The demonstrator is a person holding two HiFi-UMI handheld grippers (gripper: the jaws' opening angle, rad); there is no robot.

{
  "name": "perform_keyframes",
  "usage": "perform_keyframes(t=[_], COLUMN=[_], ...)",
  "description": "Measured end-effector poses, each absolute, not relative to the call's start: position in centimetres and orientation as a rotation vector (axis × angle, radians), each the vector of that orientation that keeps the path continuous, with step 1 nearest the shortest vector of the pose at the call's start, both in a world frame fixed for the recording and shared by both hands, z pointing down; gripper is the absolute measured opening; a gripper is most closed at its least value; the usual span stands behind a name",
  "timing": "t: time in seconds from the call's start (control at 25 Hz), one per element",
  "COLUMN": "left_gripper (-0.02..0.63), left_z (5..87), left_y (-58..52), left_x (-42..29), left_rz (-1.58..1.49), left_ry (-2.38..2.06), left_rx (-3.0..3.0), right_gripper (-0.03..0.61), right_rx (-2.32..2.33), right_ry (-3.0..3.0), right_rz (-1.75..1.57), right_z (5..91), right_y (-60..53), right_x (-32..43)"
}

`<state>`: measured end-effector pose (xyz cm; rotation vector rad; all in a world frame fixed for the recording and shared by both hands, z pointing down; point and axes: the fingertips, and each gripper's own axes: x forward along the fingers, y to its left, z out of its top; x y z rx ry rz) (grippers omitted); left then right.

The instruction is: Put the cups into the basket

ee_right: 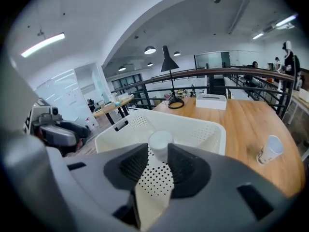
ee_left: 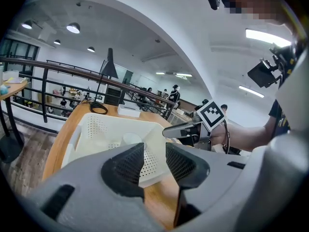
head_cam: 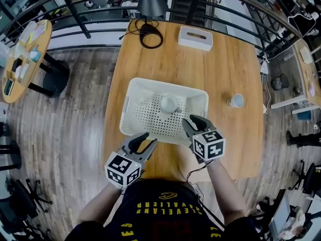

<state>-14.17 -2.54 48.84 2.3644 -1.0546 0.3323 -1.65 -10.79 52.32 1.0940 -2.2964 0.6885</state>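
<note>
White plastic, the basket (head_cam: 129, 109) sits in the middle of the wooden table (head_cam: 235, 54). One cup (head_cam: 169, 103) is already inside it, on the perforated floor near the centre. The second cup (head_cam: 235, 101) is out on the bare wood at the right of the head view, well apart from the basket's right wall and about level with the cup inside. Both claws hover at the lower edge of the basket. The left gripper (head_cam: 146, 140) is at lower centre-left with its jaws spread and nothing between them. The right gripper (head_cam: 193, 123) is just over the near rim, jaws part-way apart and also empty. In the right gripper view the cup (ee_right: 160, 144) shows beyond the gap, untouched by the pads. In that same view the second cup (ee_right: 268, 150) lies at the lower right of the frame, off to the right of where the jaws point. It seems to stand upright, long axis vertical, though it is small and the lens bends it. The right gripper is plainly the nearer one; the left sits further off, on the other side of it. I judge the next reach belongs to the right hand: swing rightward across the wood and come at the second cup from the side, jaws astride its wall.
</note>
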Motion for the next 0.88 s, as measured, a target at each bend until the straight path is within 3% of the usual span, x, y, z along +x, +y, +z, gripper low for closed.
perform_keyframes(t=[0.16, 0.88], left_gripper=[0.143, 0.143], left_z=[48.8, 47.8], left_y=[-2.1, 1.2], left_x=[-11.8, -1.3], left_rz=[0.365, 0.464], left_ry=[-1.034, -1.023], left_rx=[2.381, 2.439], right_gripper=[0.045, 0.012], right_rx=[1.134, 1.078], right_ry=[-2.350, -2.679], right_rz=[0.613, 0.713], right_z=[51.0, 46.7], right_y=[-9.5, -2.2], right_x=[0.0, 6.6])
